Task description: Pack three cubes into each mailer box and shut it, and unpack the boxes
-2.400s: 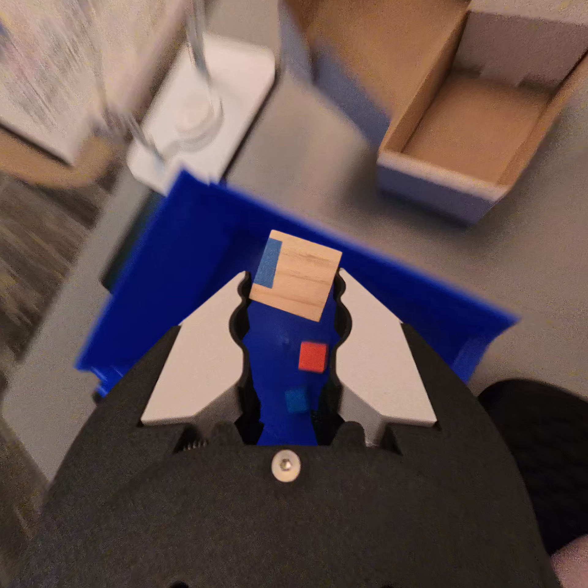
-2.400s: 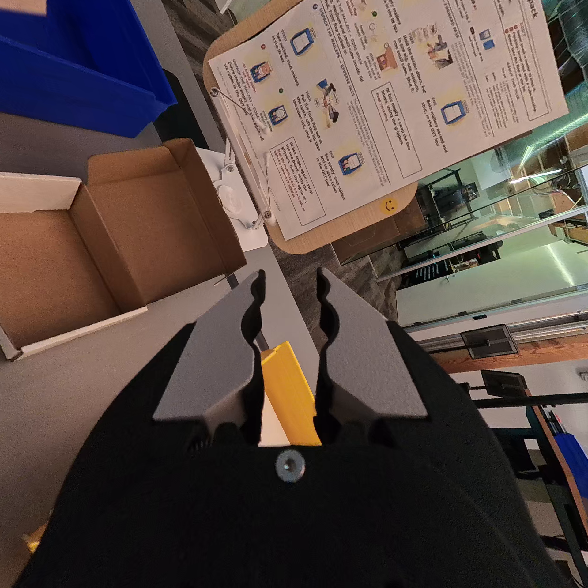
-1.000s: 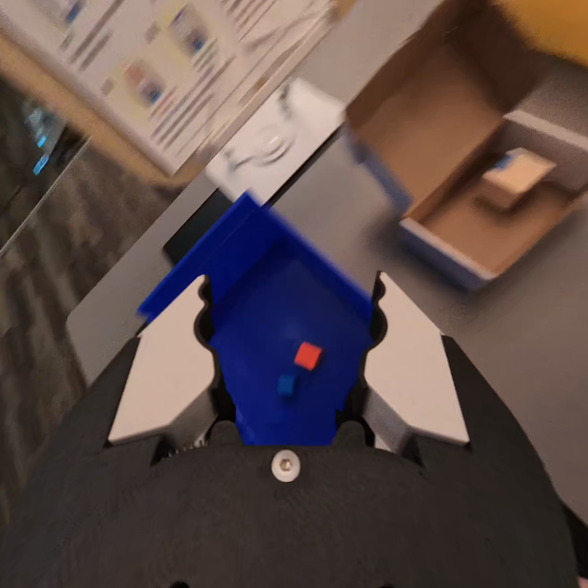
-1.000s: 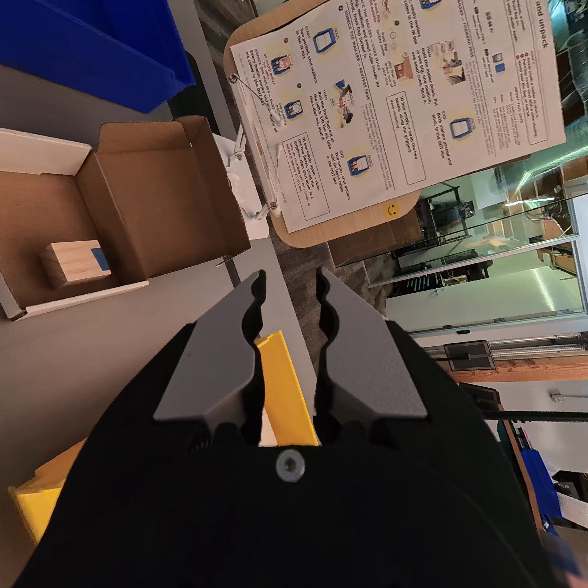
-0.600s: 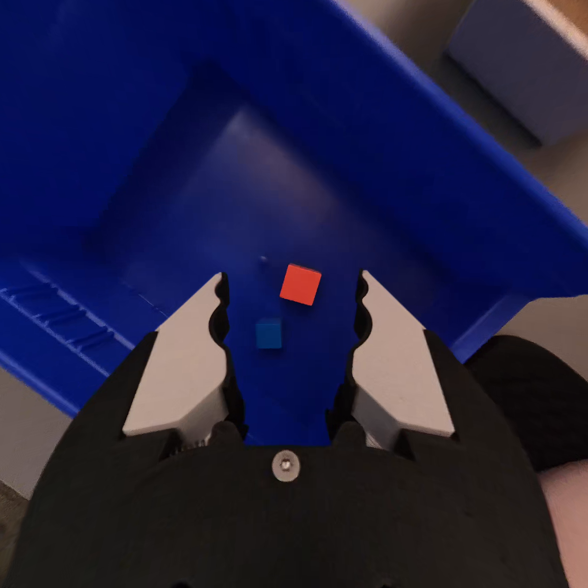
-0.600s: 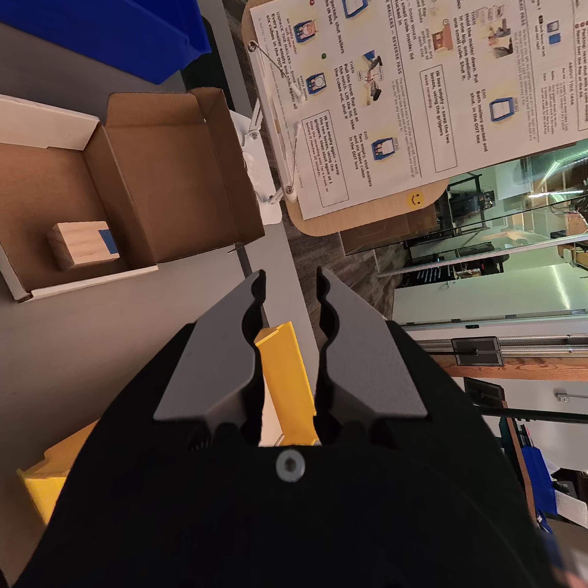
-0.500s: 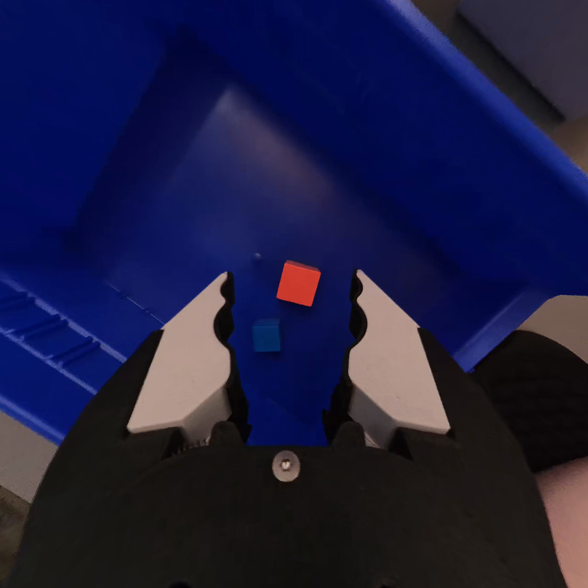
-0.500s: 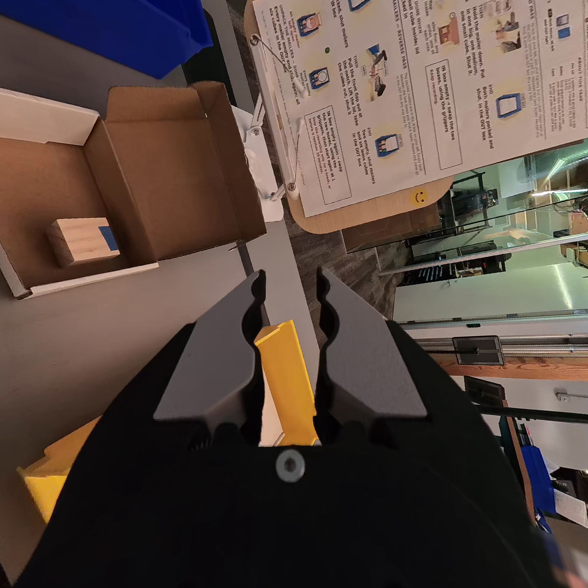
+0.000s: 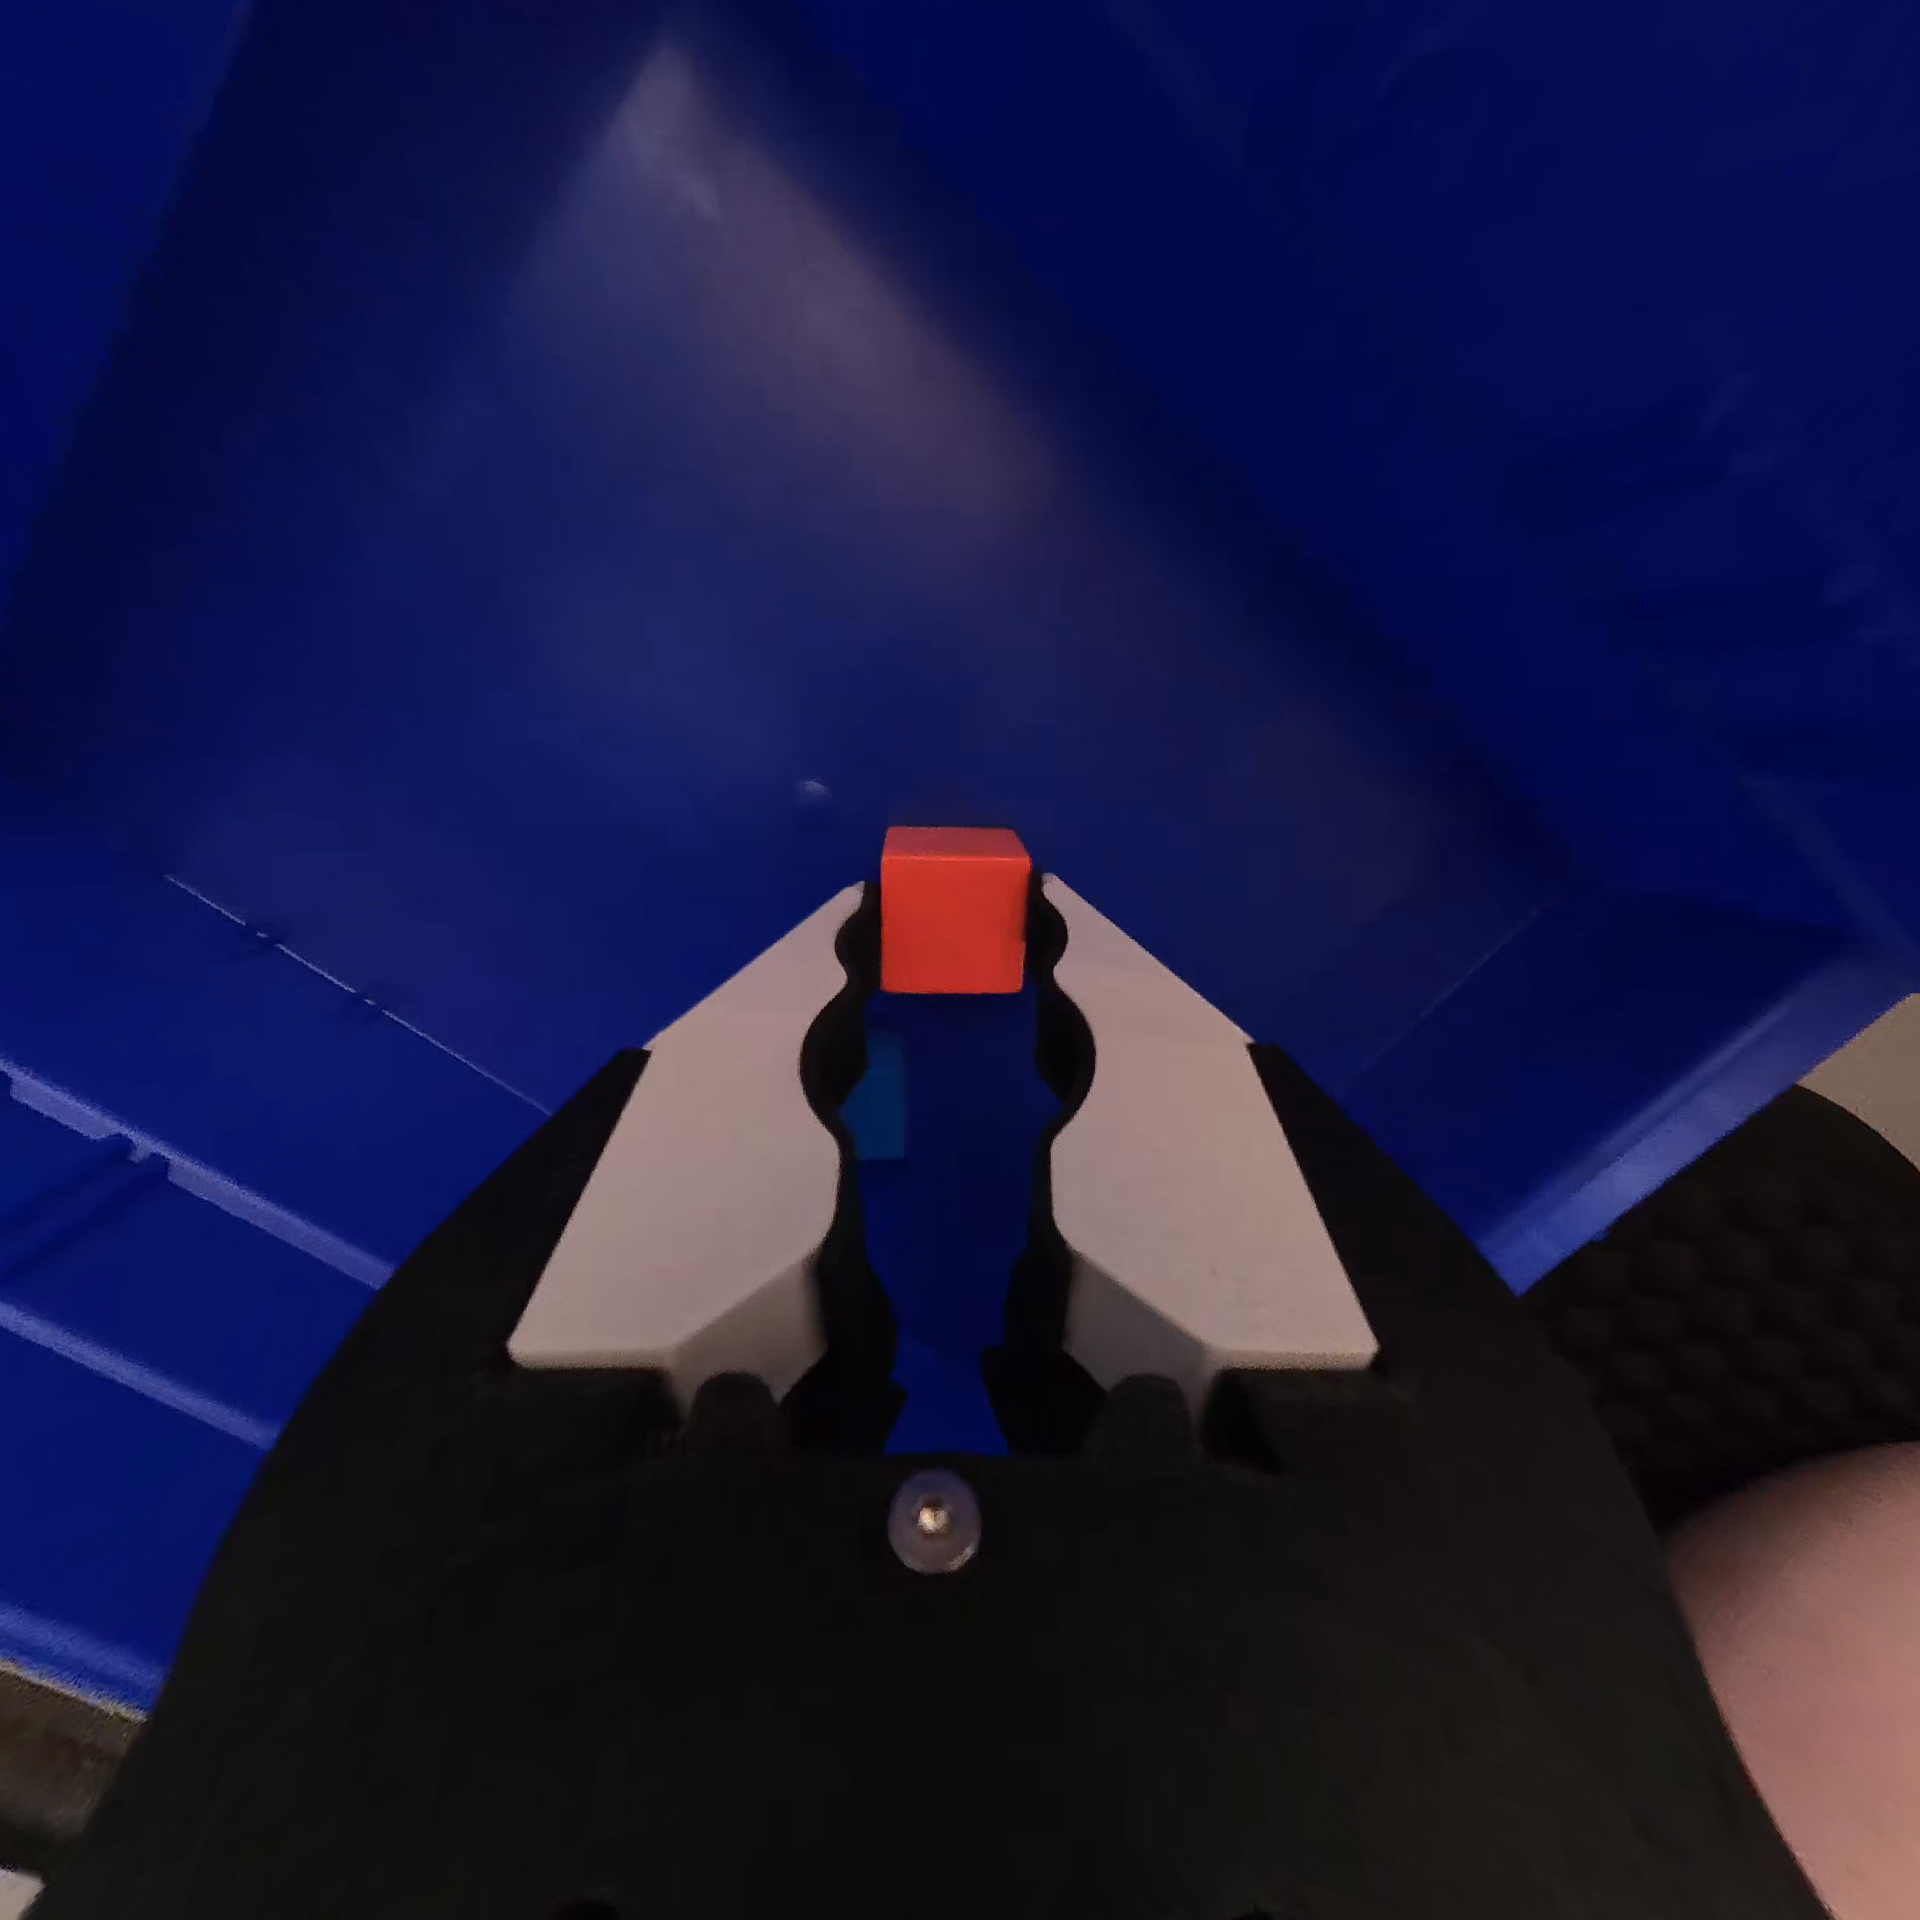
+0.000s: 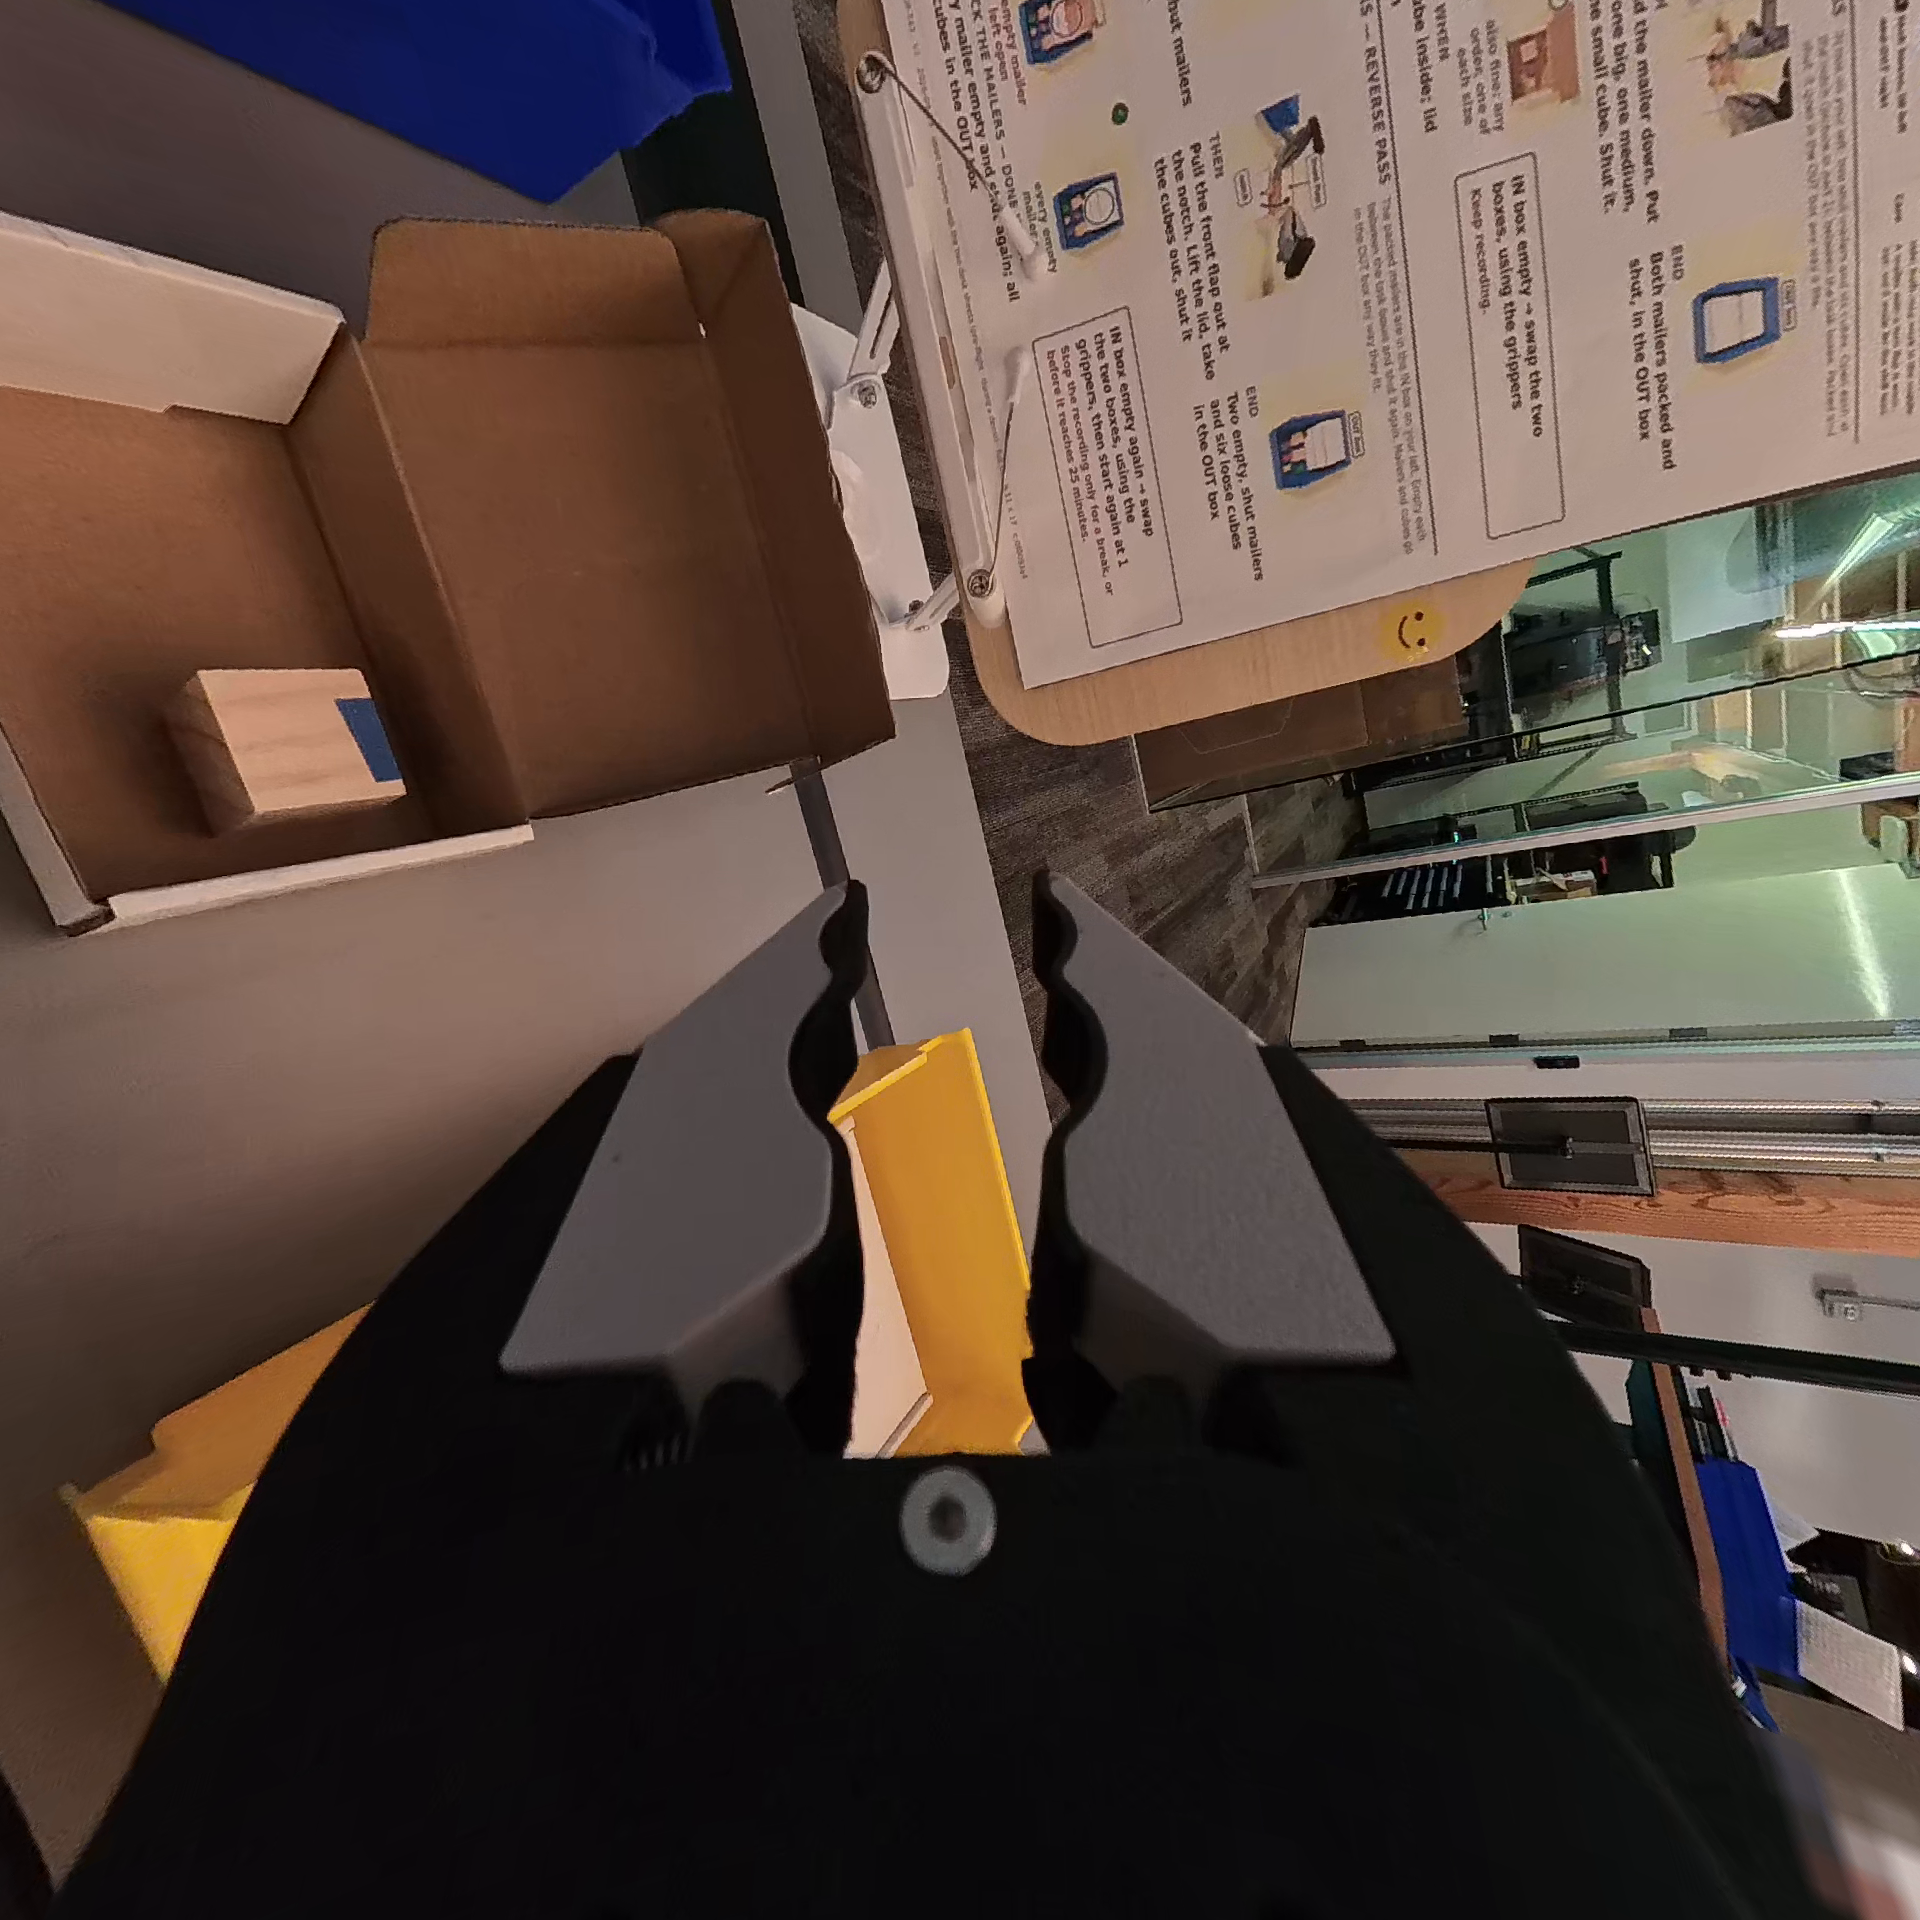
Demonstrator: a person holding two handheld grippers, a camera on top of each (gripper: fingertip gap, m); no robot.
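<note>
the red cube (image 9: 952, 914) is small, matte and sharp-edged, its front face square to the camera and a thin strip of its top face showing. it sits inside the blue bin (image 9: 727, 468), low over the bin floor, caught at the very tips of the left gripper (image 9: 952, 925), whose pale fingers (image 9: 748, 1122) press its two sides, so the tool is clenched on the cube. a smaller blue cube (image 9: 878, 1107) lies on the bin floor just behind the left finger, partly hidden. the left gripper points down into the bin, reaching in over its near wall.

the right gripper (image 10: 948, 914) hangs above the grey table (image 10: 364, 1039) over a yellow bin (image 10: 935, 1195), its grey fingers parted by a narrow gap and grasping nothing. beyond it the open mailer box (image 10: 582, 520) lies with its lid folded back, a wooden block with a blue patch (image 10: 281, 748) inside. an instruction sheet (image 10: 1403, 312) stands on a clipboard past the table edge.
</note>
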